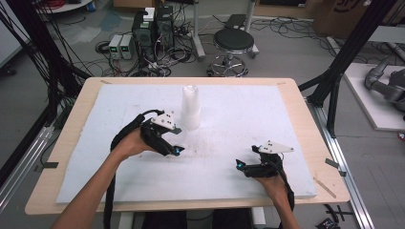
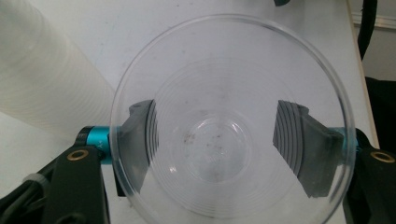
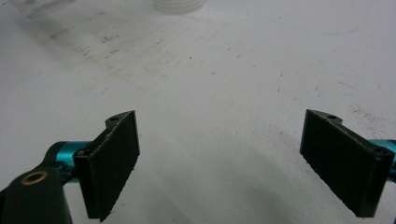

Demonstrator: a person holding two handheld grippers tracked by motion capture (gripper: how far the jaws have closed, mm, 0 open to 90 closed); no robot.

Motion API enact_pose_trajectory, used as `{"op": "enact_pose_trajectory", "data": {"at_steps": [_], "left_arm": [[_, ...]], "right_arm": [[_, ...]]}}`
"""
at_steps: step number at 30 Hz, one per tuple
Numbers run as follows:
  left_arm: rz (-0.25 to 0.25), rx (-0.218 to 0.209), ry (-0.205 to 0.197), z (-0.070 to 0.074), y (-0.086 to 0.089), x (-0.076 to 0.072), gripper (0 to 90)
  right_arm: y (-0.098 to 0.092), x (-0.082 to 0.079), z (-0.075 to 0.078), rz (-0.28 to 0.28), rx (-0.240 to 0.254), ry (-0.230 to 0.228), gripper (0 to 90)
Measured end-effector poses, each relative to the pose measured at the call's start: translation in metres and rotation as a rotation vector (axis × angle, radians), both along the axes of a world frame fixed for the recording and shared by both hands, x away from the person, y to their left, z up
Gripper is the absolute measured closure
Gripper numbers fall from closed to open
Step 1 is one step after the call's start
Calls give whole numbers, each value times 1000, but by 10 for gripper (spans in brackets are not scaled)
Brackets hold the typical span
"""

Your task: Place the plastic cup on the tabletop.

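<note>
A clear plastic cup (image 2: 224, 140) sits between my left gripper's (image 2: 215, 114) jaws, seen from its open rim down to its bottom. Both grey pads (image 2: 299, 140) press on its sides through the clear wall, so the gripper is shut on it. In the high view the left gripper (image 1: 177, 150) hovers low over the board, just in front of a tall stack of white cups (image 1: 190, 107). That stack (image 2: 42, 79) runs along the left of the left gripper view. My right gripper (image 3: 222, 123) stands open over bare board, nothing between its jaws, at the front right (image 1: 239, 165).
A white foam board (image 1: 239, 109) covers most of the wooden table (image 1: 305, 124). The base of the cup stack (image 3: 180, 4) lies far ahead of the right gripper. Beyond the table stand a stool (image 1: 233, 45), computer boxes (image 1: 153, 28) and cables on the floor.
</note>
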State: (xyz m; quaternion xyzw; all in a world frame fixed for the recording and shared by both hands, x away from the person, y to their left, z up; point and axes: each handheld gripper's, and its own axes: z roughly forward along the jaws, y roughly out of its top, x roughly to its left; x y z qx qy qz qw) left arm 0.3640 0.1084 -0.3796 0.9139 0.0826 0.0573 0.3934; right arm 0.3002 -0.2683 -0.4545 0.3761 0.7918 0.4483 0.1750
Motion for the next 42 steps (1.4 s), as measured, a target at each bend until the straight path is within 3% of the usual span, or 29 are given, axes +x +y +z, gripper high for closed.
{"op": "enact_pose_trajectory", "data": {"at_steps": [12, 20, 22, 23, 25, 26, 28, 30, 35, 42], "left_arm": [[-18, 67, 44, -31, -22, -4, 308], [-11, 66, 46, -31, -26, -3, 305], [-5, 72, 44, -33, -27, -3, 264], [22, 89, 43, -35, -28, -2, 216], [57, 107, 69, -38, -29, 0, 88], [71, 106, 75, -39, -30, 1, 79], [77, 68, 77, -41, -28, 1, 71], [78, 76, 75, -43, -28, 0, 71], [97, 51, 74, -42, -23, -4, 71], [156, -35, 46, -44, 12, -22, 71]], "right_arm": [[-1, 0, 0, -1, 10, 7, 119], [-1, 0, 0, -1, 10, 13, 119], [-1, 1, 0, -1, 10, 13, 119], [-1, 1, 0, -1, 9, 14, 119], [-1, 1, 0, -2, 8, 19, 119], [-1, 1, 0, -3, 8, 19, 119], [-1, 0, 0, -2, 8, 15, 119], [-1, 0, 0, -2, 9, 16, 119], [-1, 1, -1, 3, 6, 13, 119], [-1, 0, -1, 5, 13, 5, 119]]}}
